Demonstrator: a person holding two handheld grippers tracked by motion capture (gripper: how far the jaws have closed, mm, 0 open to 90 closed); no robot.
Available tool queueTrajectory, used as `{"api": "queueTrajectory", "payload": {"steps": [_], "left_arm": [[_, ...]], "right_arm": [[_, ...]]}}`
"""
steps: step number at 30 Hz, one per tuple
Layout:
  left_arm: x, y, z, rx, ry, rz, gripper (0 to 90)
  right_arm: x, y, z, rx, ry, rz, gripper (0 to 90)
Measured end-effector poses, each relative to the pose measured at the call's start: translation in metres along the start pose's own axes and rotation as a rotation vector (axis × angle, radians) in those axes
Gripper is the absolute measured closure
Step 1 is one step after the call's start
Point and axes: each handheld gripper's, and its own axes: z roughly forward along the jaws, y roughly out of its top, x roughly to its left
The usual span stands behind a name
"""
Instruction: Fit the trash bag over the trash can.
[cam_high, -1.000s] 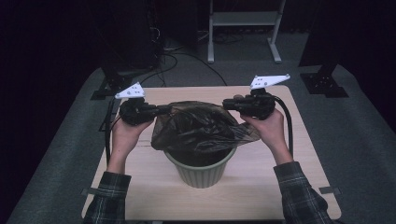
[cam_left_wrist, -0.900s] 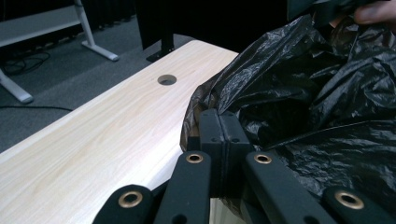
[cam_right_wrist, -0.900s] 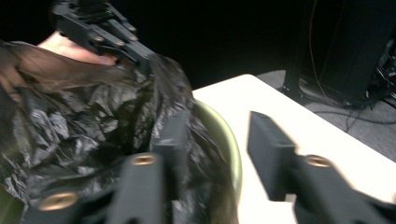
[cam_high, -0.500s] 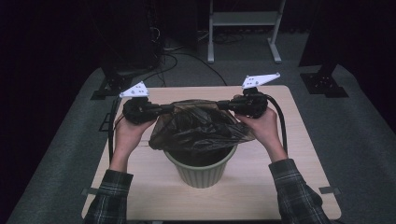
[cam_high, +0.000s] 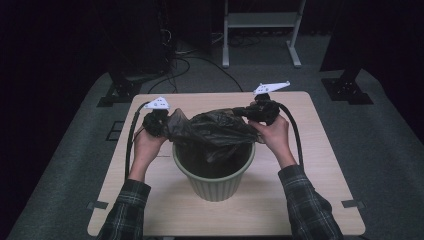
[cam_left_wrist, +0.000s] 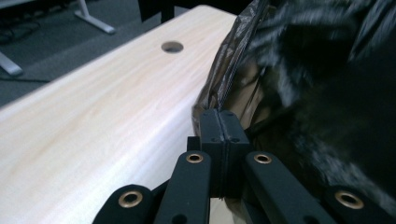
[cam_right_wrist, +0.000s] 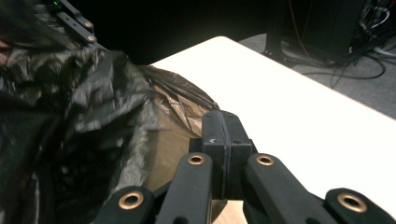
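Bag (cam_high: 212, 131), black plastic, thin & crinkled, hangs stretched between both grippers right over a green bin (cam_high: 215, 175) at mid-table. Its lower folds dip into the bin's mouth; upper edge is pulled out to each side.

L side: left gripper (cam_high: 159, 125) sits at the bag's left edge, just past the bin rim, w/ a white three-cornered plate on top & a black cable looping down beside the forearm. Left gripper view: jaws pressed flat together, a pinch of bag (cam_left_wrist: 299, 93) film caught between the pads (cam_left_wrist: 212, 133) at their tips. Pale wood table (cam_left_wrist: 93, 121) runs off to the left of the jaws, a round hole (cam_left_wrist: 172, 46) in it near the far edge.

Mid: bin stands upright on the table (cam_high: 320, 150), roughly halfway between the hands. Inside dark, can't tell how far the bag reaches down.

R side: right gripper (cam_high: 252, 111) holds the bag's right edge, a bit higher in the high view than the left one, plate tilted, cable arcing round the wrist. Right gripper view: jaws closed tight, bag (cam_right_wrist: 79, 116) edge running into the seam between the pads (cam_right_wrist: 233, 135); the film looks brownish where pulled thin. Sleeves are plaid.
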Motion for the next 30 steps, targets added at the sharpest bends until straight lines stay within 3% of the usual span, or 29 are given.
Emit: {"api": "queueTrajectory", "payload": {"steps": [8, 10, 11, 13, 14, 17, 20, 23, 28, 30], "left_arm": [[-0.003, -0.027, 0.009, 0.01, -0.026, -0.037, 89.9], [-0.003, -0.028, 0.006, 0.005, -0.022, -0.035, 89.9], [-0.003, -0.027, 0.004, -0.004, -0.023, -0.039, 89.9], [-0.003, -0.024, -0.001, -0.012, -0.016, -0.037, 89.9], [-0.002, -0.023, -0.003, -0.015, -0.016, -0.036, 89.9], [-0.002, -0.021, -0.006, -0.013, -0.016, -0.032, 89.9], [-0.003, -0.02, -0.009, -0.019, -0.015, -0.032, 89.9], [-0.003, -0.02, -0.01, -0.019, -0.015, -0.031, 89.9], [-0.003, -0.019, -0.01, -0.018, -0.018, -0.033, 89.9], [-0.003, -0.019, -0.009, -0.019, -0.019, -0.035, 89.9]], "right_arm": [[0.0, -0.021, 0.011, 0.039, 0.016, 0.029, 89.5], [0.001, -0.022, 0.008, 0.029, 0.002, 0.03, 80.9], [0.001, -0.019, 0.002, 0.003, -0.032, 0.037, 79.0], [0.0, -0.014, -0.014, -0.051, -0.036, 0.045, 73.6], [0.002, -0.009, -0.026, -0.08, -0.062, 0.039, 71.7], [0.01, 0.003, -0.05, -0.123, -0.043, 0.017, 63.9], [0.03, 0.013, -0.067, -0.138, -0.015, -0.047, 58.3], [0.059, 0.018, -0.081, -0.134, 0.056, -0.098, 54.5], [0.099, 0.019, -0.084, -0.135, 0.145, -0.181, 50.2], [0.108, 0.019, -0.08, -0.122, 0.169, -0.206, 49.4]]}}
